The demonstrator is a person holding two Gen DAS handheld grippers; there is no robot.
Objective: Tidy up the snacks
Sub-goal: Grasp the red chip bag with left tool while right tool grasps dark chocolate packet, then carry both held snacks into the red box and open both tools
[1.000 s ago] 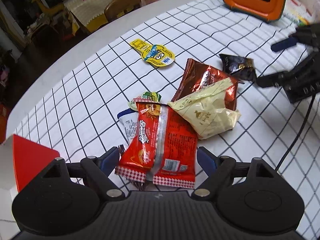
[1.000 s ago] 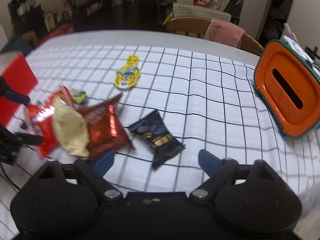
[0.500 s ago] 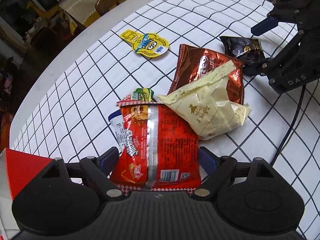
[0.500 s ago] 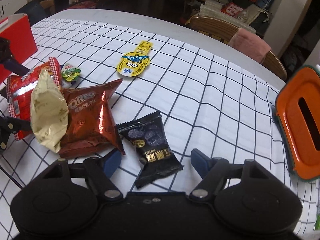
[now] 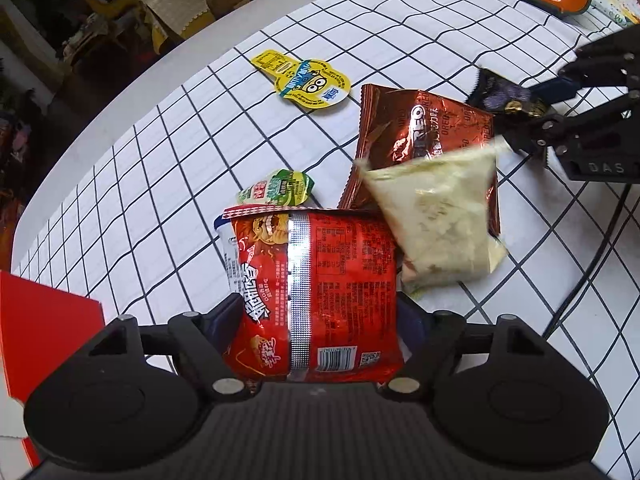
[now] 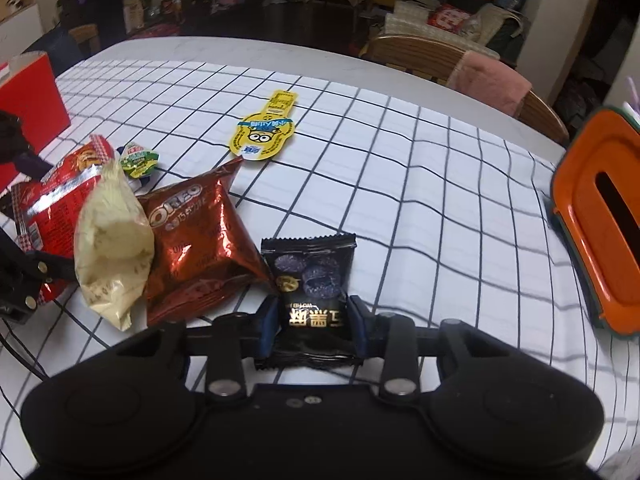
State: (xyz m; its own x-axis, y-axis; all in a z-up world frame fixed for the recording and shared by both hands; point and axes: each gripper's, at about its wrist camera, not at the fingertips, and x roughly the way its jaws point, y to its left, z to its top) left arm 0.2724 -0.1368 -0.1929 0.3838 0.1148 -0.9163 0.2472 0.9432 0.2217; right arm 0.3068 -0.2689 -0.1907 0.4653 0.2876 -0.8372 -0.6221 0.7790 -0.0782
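Right gripper [image 6: 312, 326]: jaws have just been closing and are now clamped on the lower end of the black candy packet [image 6: 310, 276], pads on both side edges. The packet lies flat on the checked tablecloth [image 6: 420, 208], just beside the Oreo bag [image 6: 192, 236].

Left gripper [image 5: 320, 320]: jaws wide, just narrowing, straddling the red snack bag [image 5: 316, 292]. Pads sit at both edges of the bag; I can't tell if they press yet, so I count it as not gripped.

Beyond that: cream pouch [image 5: 436, 224] overlaps the Oreo bag and touches the red bag's corner. Small green jelly cup [image 5: 280, 190] sits just behind the red bag. Yellow Minions pack [image 5: 308, 82] lies well apart, farther out. Red box [image 6: 30, 96] at far left, orange container [image 6: 600, 220] at far right.

To do this step well, I'd say:
1. Close left jaws fully before lifting; puffy bag will squash and slip.
2. Lift red bag straight up so it doesn't drag the cream pouch.
3. Lift right packet clear of the Oreo bag's corner.
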